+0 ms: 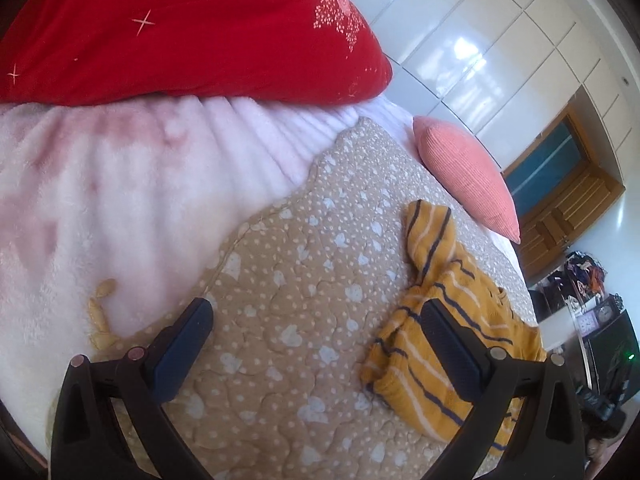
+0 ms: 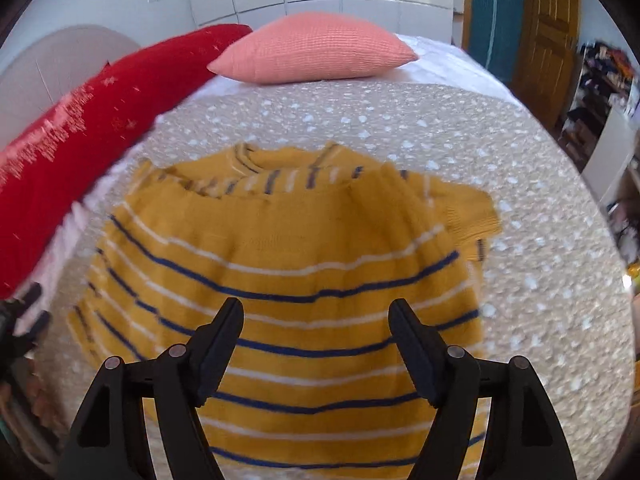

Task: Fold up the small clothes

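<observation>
We're on a bed here, covered by a tan quilt [image 1: 288, 280] dotted with pale hearts, and from the left wrist view a fluffy pink-white blanket [image 1: 120, 200] lies over its left side with a big red pillow [image 1: 180, 28] on top at the far edge. Moving right, a coral ribbed cushion [image 1: 468, 176] sits at the head of the bed, glossy white wardrobe doors [image 1: 480, 40] run behind it, then a wooden door [image 1: 568, 200] and cluttered shelving [image 1: 584, 280] at the far right. The middle of the quilt is bare and flat, good open ground, and the bed's right edge falls away toward the shelving. The mustard striped sweater [image 1: 440, 312] lies rumpled on the right part of the quilt, one sleeve flung up toward the cushion. The left gripper [image 1: 316, 316] hangs over the bare quilt with its fingers spread wide and nothing between them; its right finger crosses in front of the sweater, contact unclear. Over to the right wrist view, blurred: red pillow at left, cushion at the top, and the sweater [image 2: 280, 248] fills the centre, collar away from the camera, hem near. The right gripper [image 2: 316, 316] sits above the sweater's lower body, fingers well apart and gripping no cloth, with striped knit showing in the gap.
</observation>
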Demonstrator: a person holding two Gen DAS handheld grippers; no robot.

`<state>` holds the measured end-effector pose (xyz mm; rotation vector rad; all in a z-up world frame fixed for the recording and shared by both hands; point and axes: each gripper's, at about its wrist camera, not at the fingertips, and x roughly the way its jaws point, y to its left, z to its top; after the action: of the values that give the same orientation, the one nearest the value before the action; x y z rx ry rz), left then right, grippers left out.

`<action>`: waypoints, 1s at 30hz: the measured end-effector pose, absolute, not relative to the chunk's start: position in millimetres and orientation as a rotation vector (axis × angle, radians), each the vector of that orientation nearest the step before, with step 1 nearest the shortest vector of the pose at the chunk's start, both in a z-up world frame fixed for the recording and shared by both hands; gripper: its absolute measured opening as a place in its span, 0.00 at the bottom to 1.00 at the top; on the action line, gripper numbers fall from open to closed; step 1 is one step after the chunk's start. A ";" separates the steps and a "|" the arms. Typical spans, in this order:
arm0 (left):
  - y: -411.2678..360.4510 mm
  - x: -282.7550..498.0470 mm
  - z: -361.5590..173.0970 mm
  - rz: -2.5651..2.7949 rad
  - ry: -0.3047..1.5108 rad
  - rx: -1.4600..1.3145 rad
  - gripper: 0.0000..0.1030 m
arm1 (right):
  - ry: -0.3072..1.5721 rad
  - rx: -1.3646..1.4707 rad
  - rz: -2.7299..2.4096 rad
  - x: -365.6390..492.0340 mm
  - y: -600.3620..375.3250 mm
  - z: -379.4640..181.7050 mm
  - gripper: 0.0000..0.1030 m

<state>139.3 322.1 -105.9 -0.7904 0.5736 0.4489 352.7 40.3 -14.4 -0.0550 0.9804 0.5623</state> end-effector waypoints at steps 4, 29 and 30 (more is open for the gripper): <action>320.3 133.0 -103.9 0.494 0.552 -0.778 1.00 | 1.015 0.030 0.719 335.5 76.1 -12.2 0.78; 337.2 119.5 -105.3 0.537 0.549 -0.784 1.00 | 0.966 -0.168 0.621 316.7 171.4 -36.3 0.24; 332.4 120.9 -104.0 0.539 0.546 -0.767 1.00 | 0.950 -0.123 0.621 322.7 147.7 -25.7 0.23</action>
<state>120.9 332.4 -104.0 -0.7670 0.5464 0.5386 322.7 147.7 -25.7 -0.1226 0.9499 0.6210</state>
